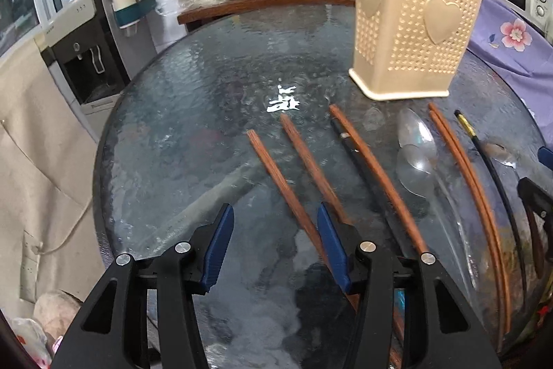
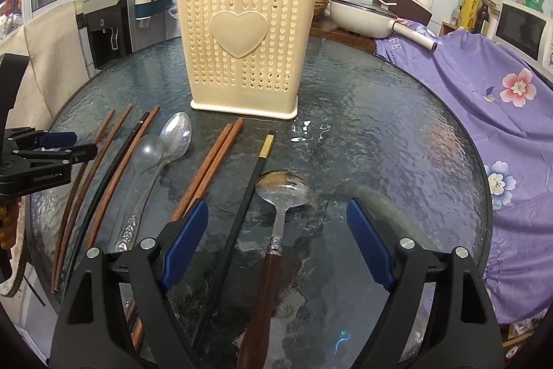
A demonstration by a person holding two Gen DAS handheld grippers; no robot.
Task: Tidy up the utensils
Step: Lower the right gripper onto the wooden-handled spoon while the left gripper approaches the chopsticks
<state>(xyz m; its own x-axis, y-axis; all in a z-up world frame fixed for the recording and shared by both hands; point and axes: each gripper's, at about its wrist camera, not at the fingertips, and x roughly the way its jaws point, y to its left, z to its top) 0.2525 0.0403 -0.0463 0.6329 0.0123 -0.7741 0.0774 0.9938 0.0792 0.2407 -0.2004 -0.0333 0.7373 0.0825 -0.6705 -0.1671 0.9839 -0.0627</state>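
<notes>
Three spoons (image 2: 174, 135) and seemingly eight chopsticks (image 2: 211, 161) lie on the worktop (image 2: 397, 140) before the basket (image 2: 243, 47). Left gripper (image 1: 276, 223) half-open astride a chopstick, right gripper (image 2: 278, 220) wide, both empty.

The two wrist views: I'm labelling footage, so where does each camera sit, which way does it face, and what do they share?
Left wrist: on the left gripper, angled down over brown chopsticks; own open blue-padded jaws show.
Right wrist: on the right gripper, angled down over a wooden-handled spoon; own open jaws show, left gripper at the left edge.
Shared: the cream utensil holder, glass table, chopsticks and spoons.
</notes>
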